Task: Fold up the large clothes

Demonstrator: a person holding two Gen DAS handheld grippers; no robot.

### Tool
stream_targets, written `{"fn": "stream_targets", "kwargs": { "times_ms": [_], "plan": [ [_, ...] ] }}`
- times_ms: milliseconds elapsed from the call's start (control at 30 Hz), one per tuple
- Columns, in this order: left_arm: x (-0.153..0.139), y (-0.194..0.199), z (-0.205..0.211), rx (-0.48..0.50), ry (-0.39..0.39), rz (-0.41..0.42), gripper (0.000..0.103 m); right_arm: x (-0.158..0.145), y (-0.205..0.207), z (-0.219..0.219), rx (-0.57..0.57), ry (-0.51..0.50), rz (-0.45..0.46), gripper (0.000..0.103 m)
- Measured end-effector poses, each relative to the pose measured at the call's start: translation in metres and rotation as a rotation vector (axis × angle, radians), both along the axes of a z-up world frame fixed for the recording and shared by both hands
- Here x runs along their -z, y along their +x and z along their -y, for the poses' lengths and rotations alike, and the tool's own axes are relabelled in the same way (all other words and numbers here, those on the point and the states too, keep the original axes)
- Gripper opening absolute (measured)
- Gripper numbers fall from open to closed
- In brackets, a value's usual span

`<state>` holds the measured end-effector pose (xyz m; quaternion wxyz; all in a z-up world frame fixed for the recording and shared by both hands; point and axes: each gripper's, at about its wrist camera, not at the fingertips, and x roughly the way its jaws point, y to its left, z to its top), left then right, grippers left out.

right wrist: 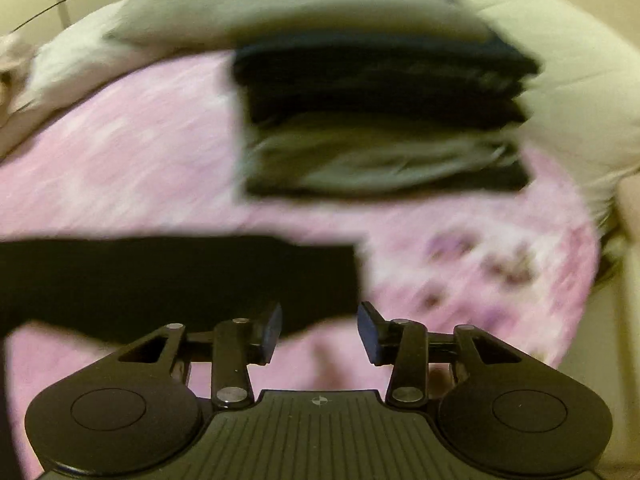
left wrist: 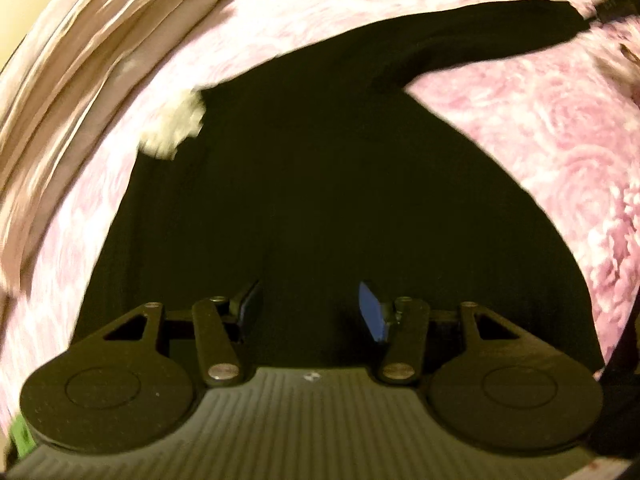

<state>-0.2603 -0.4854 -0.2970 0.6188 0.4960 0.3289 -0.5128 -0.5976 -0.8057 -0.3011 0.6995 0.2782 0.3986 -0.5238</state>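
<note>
1. Left wrist view: no brand, label or writing is readable anywhere you look.
2. Your left claw (left wrist: 310,306) hangs partly open above the black garment (left wrist: 320,184), nothing between its pads.
3. That garment lies flat on the pink floral bedspread (left wrist: 540,128); one sleeve (left wrist: 500,36) stretches away to the upper right, a white fluffy piece (left wrist: 176,124) at its left edge.
4. Open bedspread lies on both sides.
5. In the right wrist view, your right claw (right wrist: 319,330) stands partly open and empty over the sleeve end (right wrist: 180,276), whose long axis runs left to right.
6. Beyond it sits a blurred stack of folded clothes (right wrist: 380,120).
</note>
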Motion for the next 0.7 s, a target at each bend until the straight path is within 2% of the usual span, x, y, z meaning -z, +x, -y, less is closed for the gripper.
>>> {"fn": "stream_targets", "kwargs": {
  "times_ms": [200,267,367,433,600,700],
  "plan": [
    [-0.012,0.031,-0.056,-0.195,-0.014,-0.049,0.053,0.001,0.054,-0.104,-0.183,0.190,0.057,0.043],
    [-0.016,0.041,-0.076,-0.261,-0.023,-0.071,0.058,-0.004,0.071,-0.141,-0.251,0.227,0.069,0.049],
    [-0.028,0.058,-0.113,-0.342,-0.045,-0.098,0.063,-0.020,0.094,-0.189,-0.327,0.244,0.086,0.062],
    [-0.035,0.067,-0.138,-0.380,-0.063,-0.115,0.068,-0.034,0.108,-0.219,-0.359,0.241,0.087,0.066],
    [-0.052,0.085,-0.202,-0.430,-0.090,-0.148,0.076,-0.063,0.128,-0.278,-0.405,0.215,0.078,0.070],
    [-0.064,0.096,-0.232,-0.466,-0.106,-0.170,0.086,-0.076,0.137,-0.308,-0.417,0.216,0.046,0.072]
  ]
}}
